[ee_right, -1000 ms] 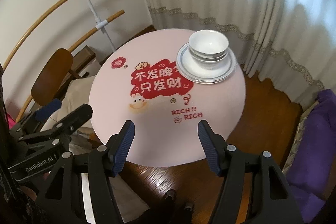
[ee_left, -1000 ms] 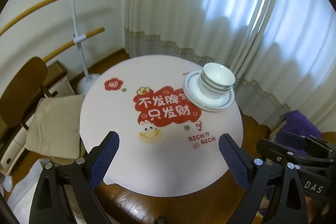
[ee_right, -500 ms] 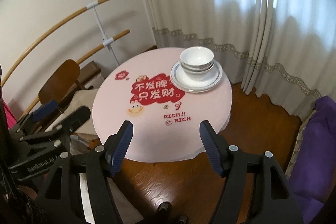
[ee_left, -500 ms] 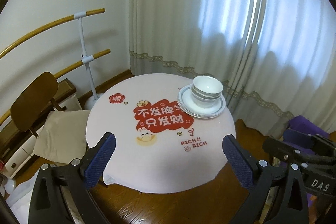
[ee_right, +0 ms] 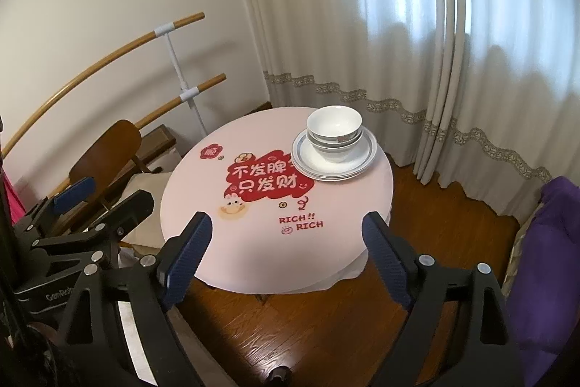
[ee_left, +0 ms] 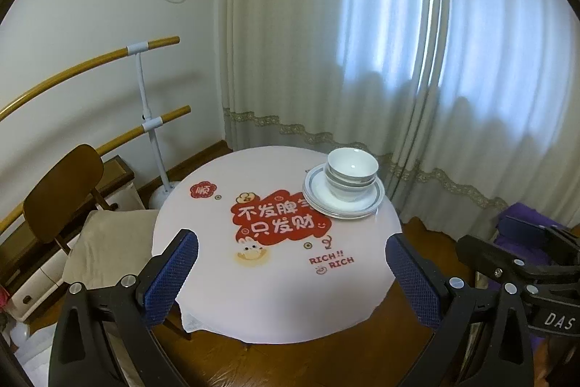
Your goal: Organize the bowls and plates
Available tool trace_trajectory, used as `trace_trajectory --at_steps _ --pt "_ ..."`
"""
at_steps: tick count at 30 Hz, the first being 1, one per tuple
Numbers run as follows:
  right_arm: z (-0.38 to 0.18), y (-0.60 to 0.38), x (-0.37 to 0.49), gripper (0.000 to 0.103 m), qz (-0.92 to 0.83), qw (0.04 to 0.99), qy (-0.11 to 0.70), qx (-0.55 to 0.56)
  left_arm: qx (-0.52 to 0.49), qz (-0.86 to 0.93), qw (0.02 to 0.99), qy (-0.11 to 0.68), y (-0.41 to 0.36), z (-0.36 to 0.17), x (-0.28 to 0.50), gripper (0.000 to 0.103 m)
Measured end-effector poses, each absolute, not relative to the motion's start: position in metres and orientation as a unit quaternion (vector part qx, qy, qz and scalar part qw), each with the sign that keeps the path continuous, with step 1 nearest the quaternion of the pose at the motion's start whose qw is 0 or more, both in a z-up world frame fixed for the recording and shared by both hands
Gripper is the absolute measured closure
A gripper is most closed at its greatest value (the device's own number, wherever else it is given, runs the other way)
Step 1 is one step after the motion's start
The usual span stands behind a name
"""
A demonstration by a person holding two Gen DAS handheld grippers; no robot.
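right wrist view, white nested bowls (ee_right: 334, 129) on blue-rimmed stacked plates (ee_right: 333, 159), both tongs wide open, empty, just widening

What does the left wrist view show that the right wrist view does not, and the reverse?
Only the left wrist view shows the right gripper from the side, at its right edge. Only the right wrist view shows the left gripper from the side, and something pink at its left edge. Both share the round table, the stacked bowls on the plates, the wooden chair, the curtain, and open, empty jaws.
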State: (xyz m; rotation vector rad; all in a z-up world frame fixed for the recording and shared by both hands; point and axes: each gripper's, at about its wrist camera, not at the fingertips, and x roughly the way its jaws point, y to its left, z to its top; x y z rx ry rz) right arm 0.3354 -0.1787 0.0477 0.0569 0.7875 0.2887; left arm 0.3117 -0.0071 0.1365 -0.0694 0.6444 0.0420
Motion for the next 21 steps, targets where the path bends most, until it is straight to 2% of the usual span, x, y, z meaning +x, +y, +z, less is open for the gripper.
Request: trace_trajectory --at_steps 21 --pt "0.0567 -0.1834 0.3281 0.012 0.13 0.925 0.357 0.027 -0.036 0.018 0.954 0.299 -0.0081 0.132 0.3161 0.001"
